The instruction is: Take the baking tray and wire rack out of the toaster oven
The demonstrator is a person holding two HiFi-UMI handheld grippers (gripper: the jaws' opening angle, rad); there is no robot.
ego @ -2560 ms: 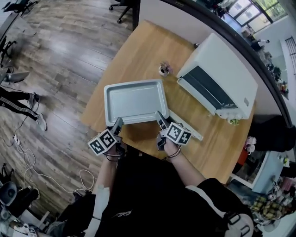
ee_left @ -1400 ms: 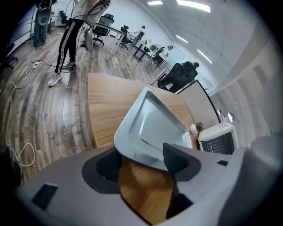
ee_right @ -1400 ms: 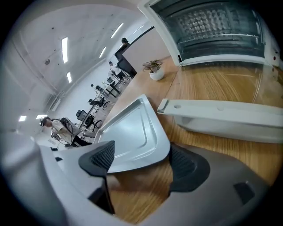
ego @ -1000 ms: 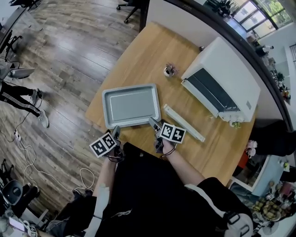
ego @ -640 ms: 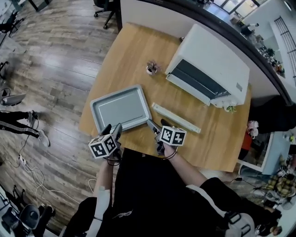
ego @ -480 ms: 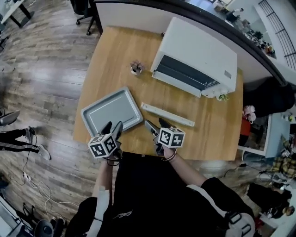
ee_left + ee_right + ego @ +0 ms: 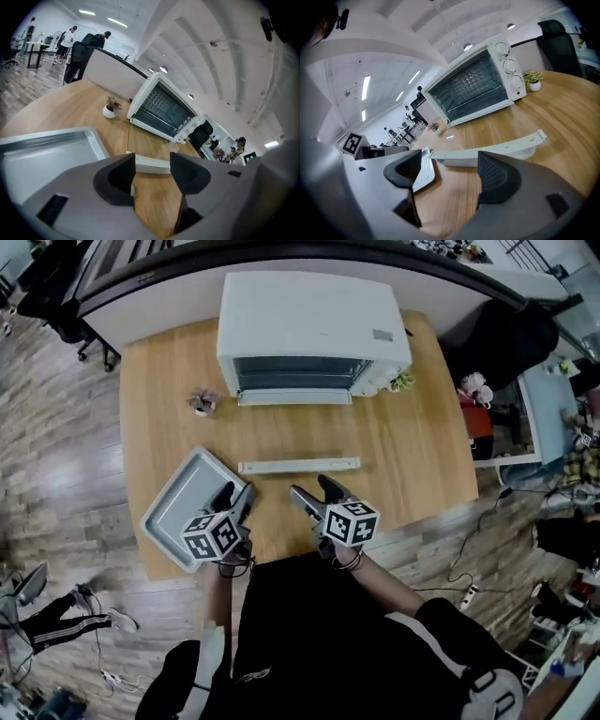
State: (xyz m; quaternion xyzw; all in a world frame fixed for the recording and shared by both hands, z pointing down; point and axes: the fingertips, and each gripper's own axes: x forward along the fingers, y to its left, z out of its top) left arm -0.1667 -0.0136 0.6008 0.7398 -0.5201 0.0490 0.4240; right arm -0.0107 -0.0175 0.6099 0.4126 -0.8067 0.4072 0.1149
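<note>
The grey baking tray lies empty on the wooden table at the near left, also seen in the left gripper view. The white toaster oven stands at the back with its glass door shut; a grid pattern shows behind the glass. My left gripper hovers over the tray's right corner. Its jaws have just been closing a little, still open with nothing between them. My right gripper hangs open and empty to the tray's right.
A long white strip-shaped tray lies between the grippers and the oven. A small potted plant stands left of the oven, another at its right corner. The table's near edge runs just under both grippers.
Both grippers held the tray's near edge, let it go on the table, then rose and drew back. The head view has swung round, so the oven now faces me.
</note>
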